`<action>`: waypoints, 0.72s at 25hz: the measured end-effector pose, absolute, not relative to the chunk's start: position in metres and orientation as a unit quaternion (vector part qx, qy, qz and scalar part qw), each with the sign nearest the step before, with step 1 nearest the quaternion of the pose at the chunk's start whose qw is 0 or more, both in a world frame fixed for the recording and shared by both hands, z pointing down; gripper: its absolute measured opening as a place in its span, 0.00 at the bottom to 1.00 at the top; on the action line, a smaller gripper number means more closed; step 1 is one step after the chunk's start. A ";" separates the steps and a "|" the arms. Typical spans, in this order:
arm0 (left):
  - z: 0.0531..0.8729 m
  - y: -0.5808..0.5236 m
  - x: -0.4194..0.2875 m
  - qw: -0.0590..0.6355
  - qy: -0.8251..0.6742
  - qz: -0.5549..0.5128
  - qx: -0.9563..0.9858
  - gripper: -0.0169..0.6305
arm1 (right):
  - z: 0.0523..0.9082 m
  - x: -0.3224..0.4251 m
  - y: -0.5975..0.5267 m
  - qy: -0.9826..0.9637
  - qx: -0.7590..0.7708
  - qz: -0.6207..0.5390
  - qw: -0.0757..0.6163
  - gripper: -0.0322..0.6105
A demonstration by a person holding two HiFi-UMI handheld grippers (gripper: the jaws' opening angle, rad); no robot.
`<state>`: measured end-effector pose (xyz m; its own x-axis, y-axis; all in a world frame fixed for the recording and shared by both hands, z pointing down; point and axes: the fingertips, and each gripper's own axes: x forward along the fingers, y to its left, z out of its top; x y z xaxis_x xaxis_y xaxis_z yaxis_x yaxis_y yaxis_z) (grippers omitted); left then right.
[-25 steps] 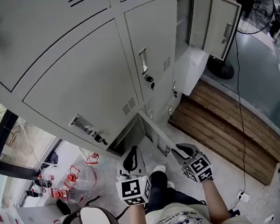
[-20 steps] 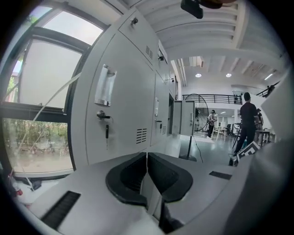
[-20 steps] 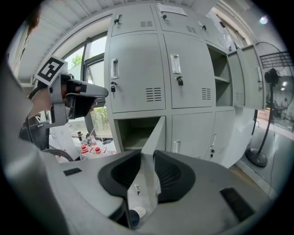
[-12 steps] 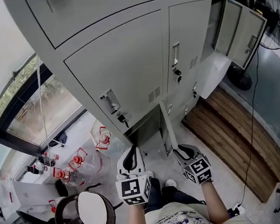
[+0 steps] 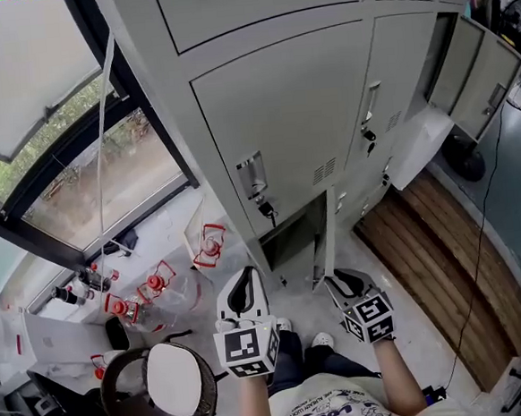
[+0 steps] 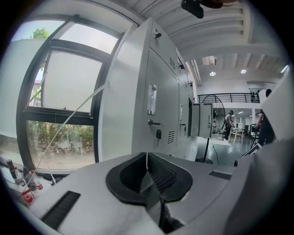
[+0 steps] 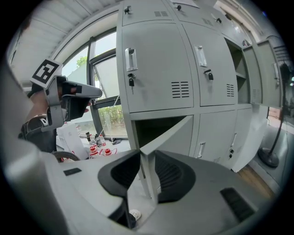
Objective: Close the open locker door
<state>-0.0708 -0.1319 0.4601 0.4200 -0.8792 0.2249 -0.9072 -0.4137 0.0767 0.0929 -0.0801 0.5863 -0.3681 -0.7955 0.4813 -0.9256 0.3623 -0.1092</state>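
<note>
The bottom locker's grey door [image 5: 322,241] stands swung out from its dark compartment [image 5: 290,236], edge-on to me. My right gripper [image 5: 336,280] is at the door's lower free corner. In the right gripper view the door's edge [image 7: 167,133] runs down between the jaws of the right gripper [image 7: 148,176] and fills the gap, a pad against each face. The left gripper [image 5: 243,289] hangs to the left of the door, apart from it. Its pads [image 6: 158,172] meet, with nothing between them in the left gripper view.
More locker doors hang open at the upper right [image 5: 488,72], above a leaning white panel [image 5: 417,145] and a fan base [image 5: 466,161]. A wooden platform [image 5: 443,242] lies right of the lockers. Red-capped water jugs [image 5: 159,287] and a round stool [image 5: 171,389] are at the left.
The head view has swung left: the lockers slid right and the window and jugs came into sight. Both grippers keep their places low in the picture, the right one still by the door's corner.
</note>
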 end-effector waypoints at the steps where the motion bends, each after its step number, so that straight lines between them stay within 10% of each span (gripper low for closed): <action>1: 0.460 -0.133 -0.075 0.093 -0.535 0.074 0.836 0.05 | 0.587 0.089 -0.082 -0.808 0.531 0.182 0.179 0.20; 18: 0.458 -0.152 -0.135 0.098 -0.566 0.066 0.816 0.05 | 0.588 0.033 -0.119 -0.815 0.518 0.176 0.193 0.17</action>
